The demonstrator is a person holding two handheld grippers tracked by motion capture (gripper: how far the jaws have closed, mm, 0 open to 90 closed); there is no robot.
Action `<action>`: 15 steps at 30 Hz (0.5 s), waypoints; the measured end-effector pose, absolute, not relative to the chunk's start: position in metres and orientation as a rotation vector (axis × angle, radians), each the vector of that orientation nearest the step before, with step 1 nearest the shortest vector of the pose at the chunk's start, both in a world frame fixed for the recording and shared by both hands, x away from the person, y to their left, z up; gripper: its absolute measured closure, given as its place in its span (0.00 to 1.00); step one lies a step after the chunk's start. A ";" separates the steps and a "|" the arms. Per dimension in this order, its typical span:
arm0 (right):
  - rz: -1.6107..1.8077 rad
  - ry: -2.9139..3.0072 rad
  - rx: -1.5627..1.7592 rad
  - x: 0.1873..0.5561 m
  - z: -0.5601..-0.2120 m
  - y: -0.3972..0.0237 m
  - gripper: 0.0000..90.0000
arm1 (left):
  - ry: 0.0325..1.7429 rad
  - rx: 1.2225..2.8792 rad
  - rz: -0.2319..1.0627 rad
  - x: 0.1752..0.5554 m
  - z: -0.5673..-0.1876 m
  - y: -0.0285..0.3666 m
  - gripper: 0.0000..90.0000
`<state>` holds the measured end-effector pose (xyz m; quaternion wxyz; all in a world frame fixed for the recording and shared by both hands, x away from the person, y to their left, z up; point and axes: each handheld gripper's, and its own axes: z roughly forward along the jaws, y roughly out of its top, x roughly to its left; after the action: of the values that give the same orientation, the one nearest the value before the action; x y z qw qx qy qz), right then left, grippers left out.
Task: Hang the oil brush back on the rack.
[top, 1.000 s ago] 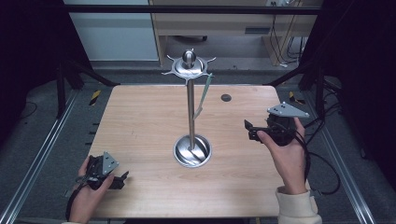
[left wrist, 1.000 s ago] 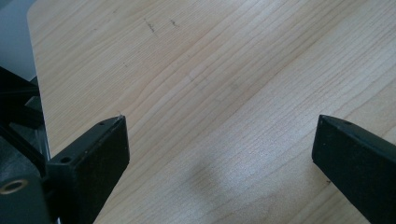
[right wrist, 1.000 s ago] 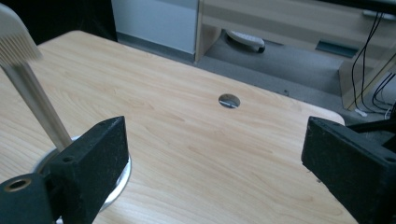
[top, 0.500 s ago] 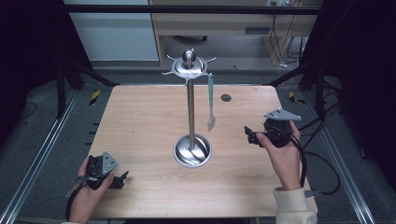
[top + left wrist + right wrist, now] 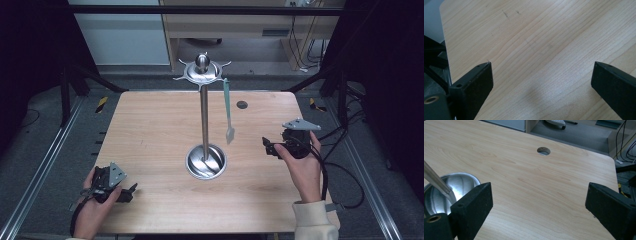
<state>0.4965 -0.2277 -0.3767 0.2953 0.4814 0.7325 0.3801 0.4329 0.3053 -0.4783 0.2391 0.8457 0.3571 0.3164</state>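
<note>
Surface: wooden table (image 5: 150,130).
Done: spatula (image 5: 228,111) hangs on rack (image 5: 204,120).
Left gripper (image 5: 131,189): jaws apart, empty.
Right gripper (image 5: 266,145): jaws apart, empty.
Left: apparently nothing.

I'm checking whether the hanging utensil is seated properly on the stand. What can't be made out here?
- Where the spatula meets its hook: too small in the high view.
- Stand: pole and top cut off by the edge in the right tool's view; its own jaw covers part of the base.
- Left tool: jaw gap too small in the high view.

Round hole (image 5: 242,104) in wooden table (image 5: 150,130)
</note>
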 end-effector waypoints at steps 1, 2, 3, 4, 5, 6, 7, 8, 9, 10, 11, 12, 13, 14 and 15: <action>1.007 1.952 1.288 0.497 -0.378 -0.227 0.09 | 0.978 2.316 0.866 0.433 -0.478 0.305 0.04; 1.003 1.955 1.287 0.497 -0.380 -0.227 0.09 | 0.978 2.315 0.867 0.433 -0.478 0.305 0.04; 1.003 1.957 1.291 0.498 -0.381 -0.227 0.09 | 0.979 2.314 0.867 0.433 -0.478 0.305 0.04; 1.003 1.960 1.288 0.498 -0.382 -0.226 0.09 | 0.979 2.314 0.867 0.433 -0.478 0.305 0.04; 1.001 1.958 1.291 0.498 -0.383 -0.226 0.09 | 0.979 2.315 0.867 0.433 -0.478 0.305 0.04; 0.999 1.962 1.292 0.499 -0.384 -0.226 0.09 | 0.979 2.315 0.867 0.433 -0.478 0.305 0.04; 1.000 1.964 1.290 0.499 -0.385 -0.225 0.09 | 0.978 2.316 0.867 0.433 -0.478 0.305 0.04; 1.001 1.965 1.294 0.499 -0.386 -0.225 0.09 | 0.979 2.315 0.866 0.433 -0.478 0.305 0.04; 0.998 1.968 1.295 0.500 -0.388 -0.224 0.09 | 0.978 2.315 0.867 0.433 -0.478 0.305 0.04; 0.998 1.971 1.292 0.500 -0.389 -0.224 0.09 | 0.978 2.315 0.866 0.433 -0.478 0.305 0.04; 0.998 1.973 1.291 0.501 -0.390 -0.224 0.09 | 0.978 2.315 0.866 0.433 -0.478 0.305 0.04; 0.981 1.982 1.294 0.501 -0.392 -0.222 0.09 | 0.977 2.315 0.866 0.433 -0.478 0.305 0.04; 0.972 1.988 1.294 0.502 -0.393 -0.222 0.09 | 0.977 2.315 0.866 0.433 -0.478 0.305 0.04; 0.963 1.992 1.301 0.502 -0.394 -0.220 0.09 | 0.977 2.315 0.866 0.433 -0.478 0.305 0.04; 0.958 1.996 1.296 0.503 -0.395 -0.219 0.09 | 0.977 2.316 0.866 0.433 -0.478 0.305 0.04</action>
<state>0.5026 -0.2188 -0.3949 0.2840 0.4844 0.7461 0.3580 0.4329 0.3051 -0.4784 0.2394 0.8458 0.3568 0.3162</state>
